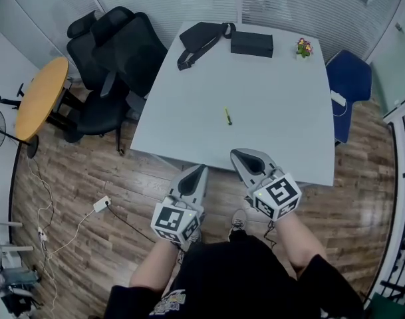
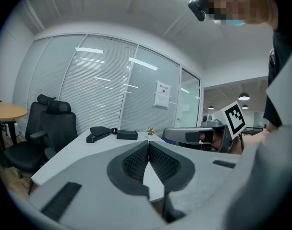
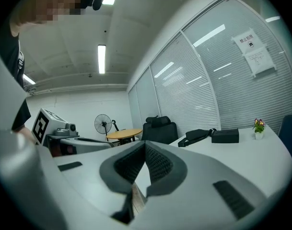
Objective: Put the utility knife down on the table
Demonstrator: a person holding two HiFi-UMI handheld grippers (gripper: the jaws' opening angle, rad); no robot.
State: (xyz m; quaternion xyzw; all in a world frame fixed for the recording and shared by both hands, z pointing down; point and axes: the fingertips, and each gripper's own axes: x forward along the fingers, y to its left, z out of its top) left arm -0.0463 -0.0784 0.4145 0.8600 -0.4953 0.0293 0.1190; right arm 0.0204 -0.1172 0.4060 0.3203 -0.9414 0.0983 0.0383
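On white table [image 1: 275, 105], utility knife [image 1: 227, 115] (yellow), wood floor [image 1: 89, 171], left gripper [image 1: 201, 170], right gripper [image 1: 237, 154], fingers together, empty

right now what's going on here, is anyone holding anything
A person stands at the near edge of a white table with a tool in each hand. The left tongs and right tongs are both shut and empty. The utility knife lies alone mid-table, touched by neither. A black bag, a black box and a small flower pot sit at the far end.
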